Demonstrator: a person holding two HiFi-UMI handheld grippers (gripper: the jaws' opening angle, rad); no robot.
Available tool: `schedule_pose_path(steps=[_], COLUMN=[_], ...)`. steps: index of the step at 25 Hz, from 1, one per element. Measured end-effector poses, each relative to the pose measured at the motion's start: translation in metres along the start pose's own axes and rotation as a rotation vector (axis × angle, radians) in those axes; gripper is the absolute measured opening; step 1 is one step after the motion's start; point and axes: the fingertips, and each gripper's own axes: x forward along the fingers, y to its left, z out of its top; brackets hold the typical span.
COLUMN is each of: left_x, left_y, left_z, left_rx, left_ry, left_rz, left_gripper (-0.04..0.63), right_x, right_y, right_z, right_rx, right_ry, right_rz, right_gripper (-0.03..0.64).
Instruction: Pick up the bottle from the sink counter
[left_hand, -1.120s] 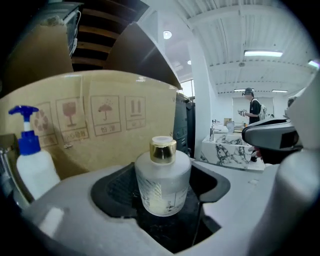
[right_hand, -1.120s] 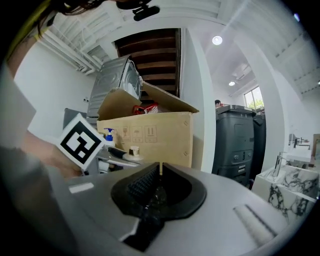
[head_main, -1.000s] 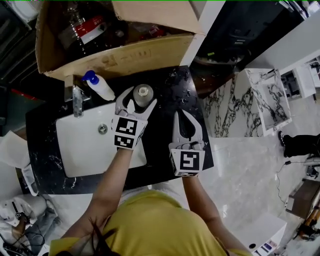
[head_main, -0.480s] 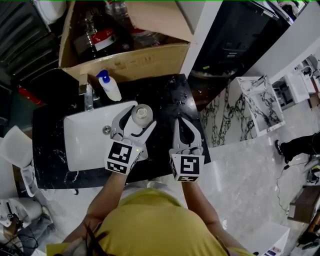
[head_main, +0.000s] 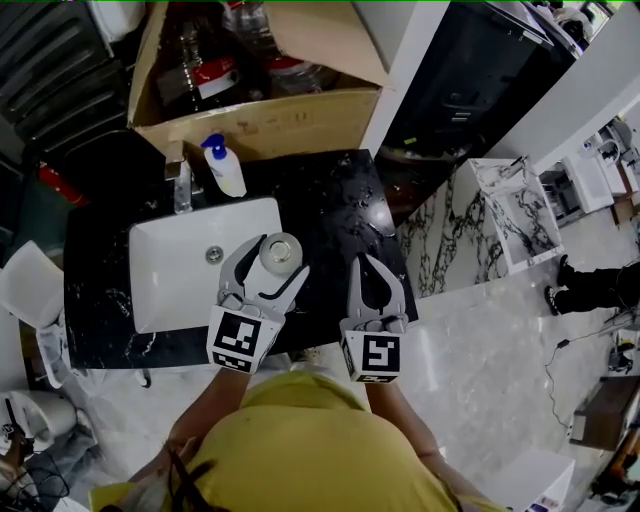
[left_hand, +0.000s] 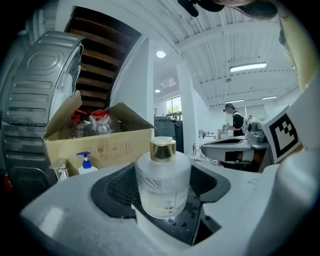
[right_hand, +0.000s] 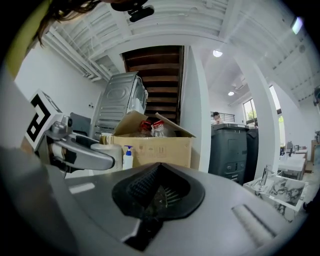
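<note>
Your left claw: clamped on bottle, likely off counter | right claw: closed, empty | pick looks done

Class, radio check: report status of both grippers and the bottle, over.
Left gripper shut on the bottle, bottle upright. Right gripper shut, empty, alongside. Pump bottle and faucet at the back, apart from the grip.

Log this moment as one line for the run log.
left hand-held gripper: shut on bottle | right hand-held gripper: shut, empty | bottle: upright between left jaws
</note>
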Motion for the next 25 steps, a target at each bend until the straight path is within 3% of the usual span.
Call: schedule_pose_path(steps=[25], left_x=[-0.0071], left_y=[-0.0066], left_z=[0.0027], left_rx=[0.025], left_ry=[-0.017], left_rz=[-0.016], left_gripper=[0.331], right_x=[-0.0061], right_y=[0.0083], right_z=[-0.0052], right_rx=[0.002], right_ry=[0.009], right_rz=[0.000], right_gripper=[0.000])
